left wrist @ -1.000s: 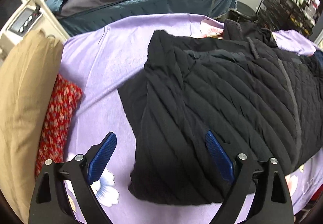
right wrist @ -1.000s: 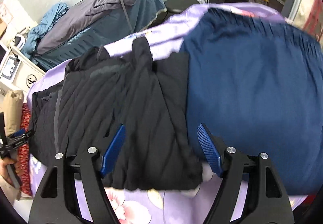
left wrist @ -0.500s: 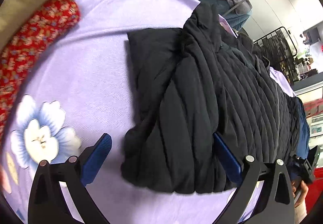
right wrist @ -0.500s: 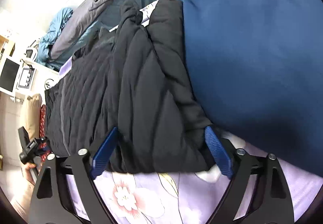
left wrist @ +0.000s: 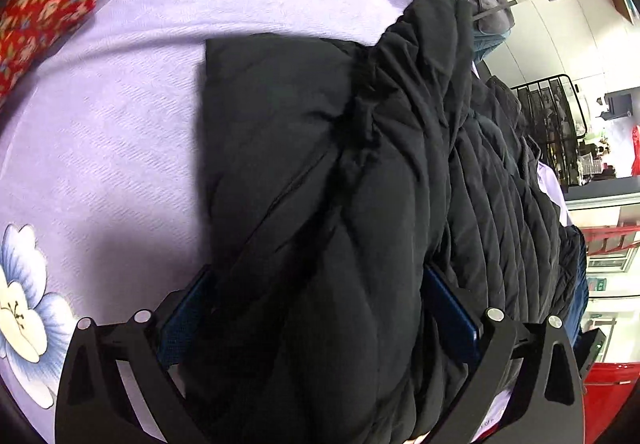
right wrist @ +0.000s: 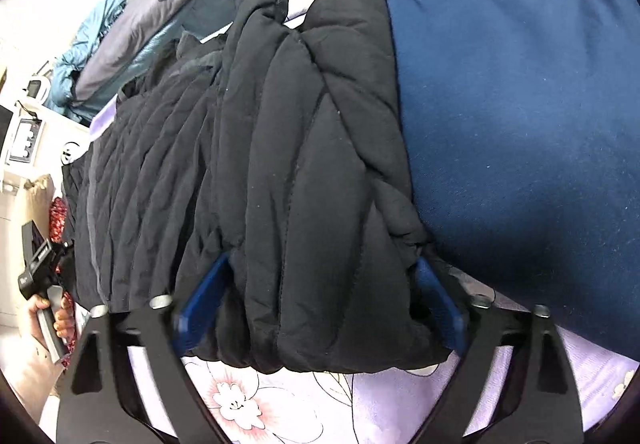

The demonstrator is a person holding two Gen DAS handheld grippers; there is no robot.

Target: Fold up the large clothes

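Note:
A black quilted jacket [left wrist: 360, 164] lies folded lengthwise on a purple flowered sheet [left wrist: 100, 124]. My left gripper [left wrist: 316, 276] points steeply down over one end of it. Its jaws stand wide, with the thick bunched edge between the blue fingers [left wrist: 180, 320]. In the right wrist view the jacket [right wrist: 300, 164] fills the middle. My right gripper [right wrist: 320, 264] straddles its other end. Those jaws are closing, with the padded edge between the blue pads [right wrist: 440, 304]; one pad is blurred.
A navy garment [right wrist: 520, 104] lies right beside the jacket, touching it. A red patterned cushion [left wrist: 40, 4] sits at the sheet's far corner. Grey and teal bedding [right wrist: 180, 4] is heaped behind. A black wire rack [left wrist: 552, 116] stands beyond. A hand [right wrist: 44, 316] grips the other tool's handle.
Both grippers have sunk onto the jacket's two ends, so the fabric now sits between their fingers. The left one also rolled and tipped downward.

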